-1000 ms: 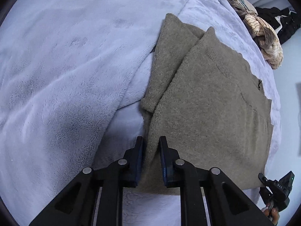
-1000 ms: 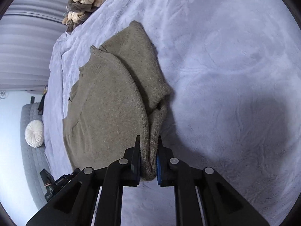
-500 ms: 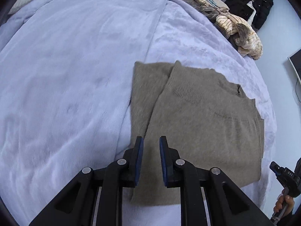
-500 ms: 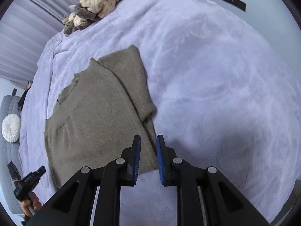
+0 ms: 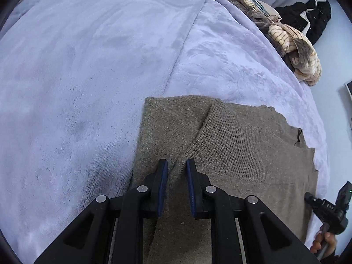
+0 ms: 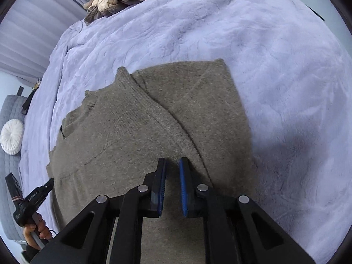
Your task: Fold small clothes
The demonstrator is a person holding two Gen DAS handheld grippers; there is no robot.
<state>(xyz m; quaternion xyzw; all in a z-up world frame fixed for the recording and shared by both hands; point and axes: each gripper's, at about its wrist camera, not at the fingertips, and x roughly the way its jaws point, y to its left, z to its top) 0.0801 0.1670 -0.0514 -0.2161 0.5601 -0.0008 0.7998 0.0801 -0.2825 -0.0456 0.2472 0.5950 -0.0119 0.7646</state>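
Two pairs of blue-padded jaws were seen above one olive-brown knitted sweater [image 5: 231, 154], and nothing was held in either. The left gripper [image 5: 177, 165] was kept slightly parted, with only a narrow gap between its pads; the knit was seen through that gap but was not pinched. The right gripper [image 6: 172, 162] was brought all but together, a thin slit being left between its pads, and no fabric was caught there either.

Beneath both tools the sweater [image 6: 132, 136] was laid flat on a pale lilac plush blanket [image 5: 77, 77], with one sleeve folded diagonally across the body and a ribbed band shown along the fold. Its neckline lay toward the blanket's edge.

Farther off, a heap of cream and brown clothes [image 5: 292, 50] was piled at the blanket's far edge, and a black garment [image 5: 308, 19] was seen beyond it. Each gripper was caught at the margin of the other's view, with fingers of a hand [image 6: 35, 228] wrapped round its handle. A round white cushion [image 6: 12, 136] was rested on a grey sofa [image 6: 8, 176].
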